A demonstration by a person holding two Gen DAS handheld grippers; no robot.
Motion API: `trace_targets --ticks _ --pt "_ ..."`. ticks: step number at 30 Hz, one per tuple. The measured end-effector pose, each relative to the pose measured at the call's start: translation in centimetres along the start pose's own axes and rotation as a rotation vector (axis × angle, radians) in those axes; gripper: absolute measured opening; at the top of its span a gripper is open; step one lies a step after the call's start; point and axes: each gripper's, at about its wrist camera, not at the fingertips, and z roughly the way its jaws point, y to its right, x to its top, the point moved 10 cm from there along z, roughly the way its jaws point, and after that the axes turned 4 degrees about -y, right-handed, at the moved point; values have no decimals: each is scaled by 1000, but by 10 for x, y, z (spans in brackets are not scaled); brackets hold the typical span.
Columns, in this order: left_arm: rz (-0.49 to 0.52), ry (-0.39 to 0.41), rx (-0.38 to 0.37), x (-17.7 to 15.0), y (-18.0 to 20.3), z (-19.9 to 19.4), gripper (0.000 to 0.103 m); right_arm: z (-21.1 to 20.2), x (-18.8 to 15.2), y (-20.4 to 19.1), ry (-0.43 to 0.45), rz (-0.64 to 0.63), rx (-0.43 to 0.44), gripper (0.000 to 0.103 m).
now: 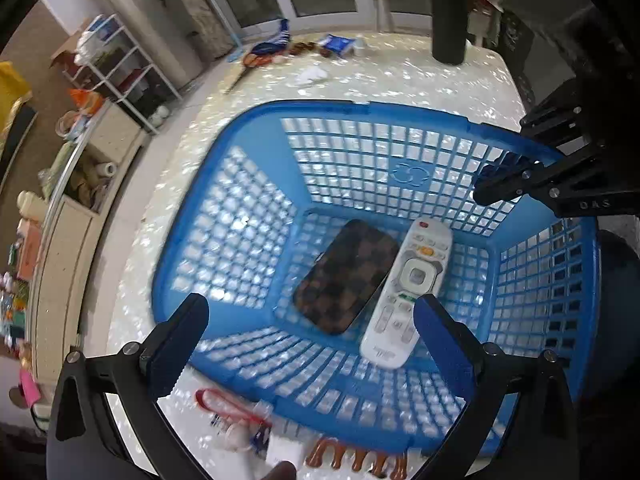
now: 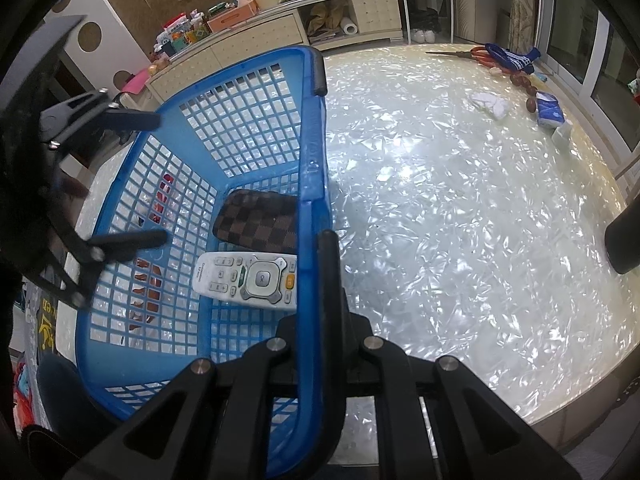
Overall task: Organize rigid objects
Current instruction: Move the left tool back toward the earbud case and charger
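Note:
A blue plastic basket [image 1: 320, 106] stands on the shiny white table [image 2: 440, 200]. Inside it lie a white remote control [image 1: 412, 280] and a brown checkered flat case [image 1: 348, 276], side by side and touching. My left gripper [image 1: 314, 320] hangs above the basket's near side, open wide with nothing between its fingers. My right gripper [image 2: 316, 240] is shut on the basket's rim [image 2: 316, 120]; in the left wrist view the right gripper [image 1: 486, 184] clamps the right-hand rim. The right wrist view shows the remote [image 2: 256, 278], the case [image 2: 256, 224] and the open left gripper [image 2: 140, 180].
A brown claw hair clip [image 1: 360, 460] and a red loop with small items [image 1: 224, 404] lie just outside the basket's near wall. Orange scissors [image 2: 472, 54], a blue packet [image 2: 550, 114] and a white cloth [image 2: 490, 104] sit at the table's far edge. A black cylinder [image 1: 448, 20] stands nearby.

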Motion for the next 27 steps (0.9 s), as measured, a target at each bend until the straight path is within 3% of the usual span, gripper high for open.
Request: trace_targets --ticks 7,14,27 --pt "-111 -17 6 -32 -24 -28 103 0 0 1 -1 0 -5 8" --pt "-261 -54 8 -87 -55 -49 103 1 -2 1 -2 -10 -7 8" --pt "-471 -154 -25 -196 -66 -31 103 0 -2 0 -6 -19 -15 8"
